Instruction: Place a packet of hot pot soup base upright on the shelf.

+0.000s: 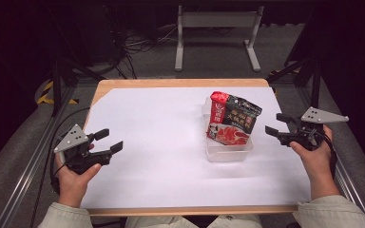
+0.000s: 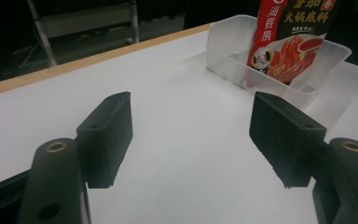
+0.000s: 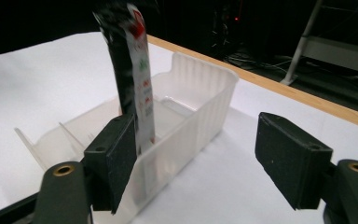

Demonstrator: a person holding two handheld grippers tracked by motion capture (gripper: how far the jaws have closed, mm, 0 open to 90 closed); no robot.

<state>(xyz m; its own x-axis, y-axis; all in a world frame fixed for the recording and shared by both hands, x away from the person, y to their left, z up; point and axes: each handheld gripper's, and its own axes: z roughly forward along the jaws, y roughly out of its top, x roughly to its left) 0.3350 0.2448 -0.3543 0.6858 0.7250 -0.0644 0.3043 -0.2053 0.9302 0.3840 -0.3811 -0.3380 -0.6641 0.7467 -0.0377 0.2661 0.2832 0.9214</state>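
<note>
This looks like a lab recording bay: a wooden-edged table covered in white sheeting (image 1: 161, 156) stands between aluminium frame rails (image 1: 26, 164), with tangled black cables (image 1: 133, 45) at eleven o'clock and a grey metal stand (image 1: 216, 21) at twelve o'clock on grey carpet.

Table (image 1: 161, 142) brightly lit from above, surroundings near black. Packet (image 3: 133, 60) top motion-blurred; near jaws soft. Slight grain overall.

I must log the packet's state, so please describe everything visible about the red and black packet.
The red and black packet is a flat, glossy printed pouch with a red top edge, Chinese lettering and a picture of red food. It stands on its lower edge, tilted, inside the clear plastic bin on the white table cover. Only the bin seems to touch it; no hand-held gripper holds it.
</note>
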